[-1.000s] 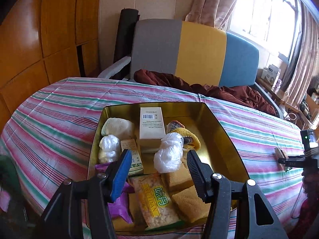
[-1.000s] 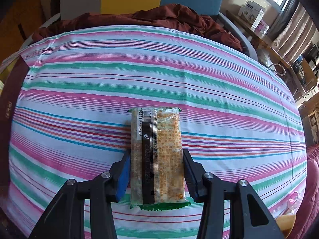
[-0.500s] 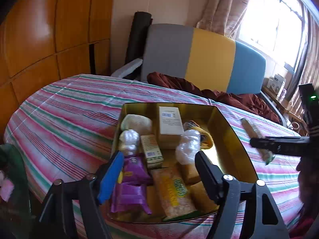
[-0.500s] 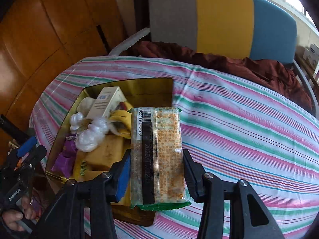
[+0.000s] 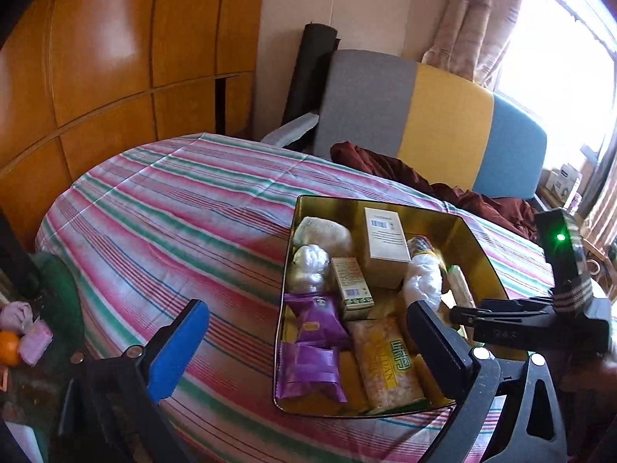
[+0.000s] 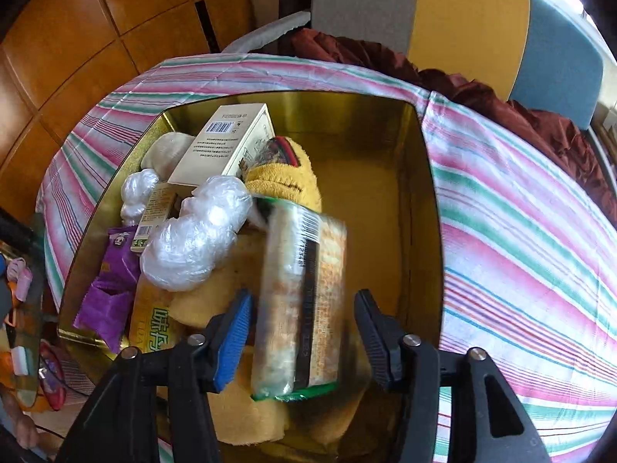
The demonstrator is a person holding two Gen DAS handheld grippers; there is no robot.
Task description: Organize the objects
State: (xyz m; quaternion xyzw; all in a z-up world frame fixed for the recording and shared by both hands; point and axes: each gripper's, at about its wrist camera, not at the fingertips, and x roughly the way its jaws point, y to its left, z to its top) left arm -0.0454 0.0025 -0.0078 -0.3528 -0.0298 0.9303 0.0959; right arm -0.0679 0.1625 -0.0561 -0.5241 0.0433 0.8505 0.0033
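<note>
Right wrist view: my right gripper (image 6: 304, 328) hangs over the gold tin (image 6: 428, 200), and its jaws have just been opening. The cracker packet (image 6: 300, 297) lies between them, blurred, with a gap showing on both sides, so the pads no longer press on it. The packet sits over the tin's near half, above yellow sponge pieces (image 6: 246, 409). I cannot tell whether it already rests on them. A clear plastic bundle (image 6: 196, 239) lies just to its left, and a white box (image 6: 223, 146) stands further back.

Left wrist view: my left gripper (image 5: 308, 343) has also just been opening; its jaws stand spread wide with nothing between them, the blue pad over the striped tablecloth (image 5: 173, 216) and the black one at the tin's near right corner. Purple packets (image 5: 312, 339) lie in the tin's near left part.
</note>
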